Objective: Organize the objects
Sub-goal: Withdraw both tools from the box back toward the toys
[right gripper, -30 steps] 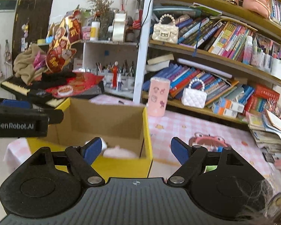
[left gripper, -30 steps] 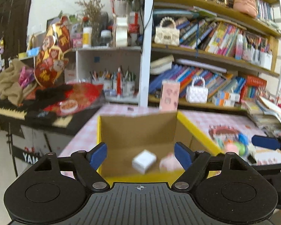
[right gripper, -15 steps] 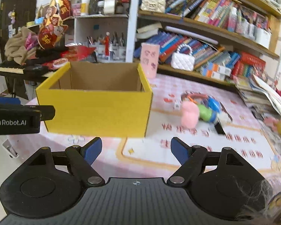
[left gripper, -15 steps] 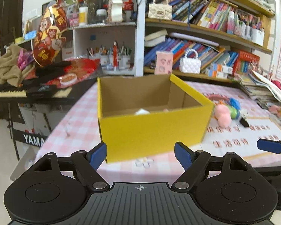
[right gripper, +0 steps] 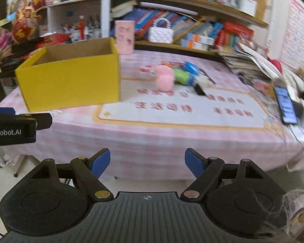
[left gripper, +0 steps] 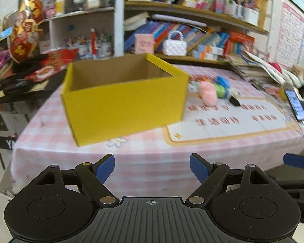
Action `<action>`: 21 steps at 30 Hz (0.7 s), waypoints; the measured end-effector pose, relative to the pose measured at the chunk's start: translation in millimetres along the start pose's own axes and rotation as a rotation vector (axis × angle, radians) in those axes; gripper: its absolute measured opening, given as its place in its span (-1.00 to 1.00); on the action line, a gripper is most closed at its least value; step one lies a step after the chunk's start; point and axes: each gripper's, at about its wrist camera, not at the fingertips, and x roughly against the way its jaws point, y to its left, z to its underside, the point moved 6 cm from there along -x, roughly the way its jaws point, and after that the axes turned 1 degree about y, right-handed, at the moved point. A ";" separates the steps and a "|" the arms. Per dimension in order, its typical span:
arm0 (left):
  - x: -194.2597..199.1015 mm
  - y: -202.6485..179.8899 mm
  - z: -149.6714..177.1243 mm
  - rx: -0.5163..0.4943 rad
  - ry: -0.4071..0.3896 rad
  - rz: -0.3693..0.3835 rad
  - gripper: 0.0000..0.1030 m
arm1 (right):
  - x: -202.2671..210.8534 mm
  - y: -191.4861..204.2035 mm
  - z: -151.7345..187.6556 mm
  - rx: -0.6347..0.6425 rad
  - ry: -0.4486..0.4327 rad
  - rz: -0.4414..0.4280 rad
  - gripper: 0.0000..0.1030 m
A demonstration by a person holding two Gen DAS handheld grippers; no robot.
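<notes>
While both grippers, left gripper (left gripper: 152,167) and right gripper (right gripper: 147,163), are hanging released and empty, pink toy (right gripper: 164,78) and cluster are waiting outside yellow box (right gripper: 71,79) on surface (right gripper: 152,137).

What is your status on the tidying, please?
Both tongs open, empty. Yellow box on table; toys beside it. Path clear.

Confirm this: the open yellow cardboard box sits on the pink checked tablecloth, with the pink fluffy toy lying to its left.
Not quite. The pink fluffy toy lies to the right of the open yellow cardboard box, as the right wrist view shows. The box does sit on the pink checked tablecloth.
</notes>
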 end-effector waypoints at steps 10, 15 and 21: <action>-17.3 -74.0 8.1 -0.096 0.055 0.164 0.63 | 8.5 -61.6 20.2 -0.078 0.046 0.135 0.54; -21.5 -107.6 3.7 -0.164 0.044 0.227 0.71 | 5.2 -90.8 26.4 -0.134 0.071 0.195 0.54; -31.1 -130.9 -2.2 -0.220 0.039 0.239 0.73 | -2.4 -116.0 23.2 -0.185 0.073 0.219 0.55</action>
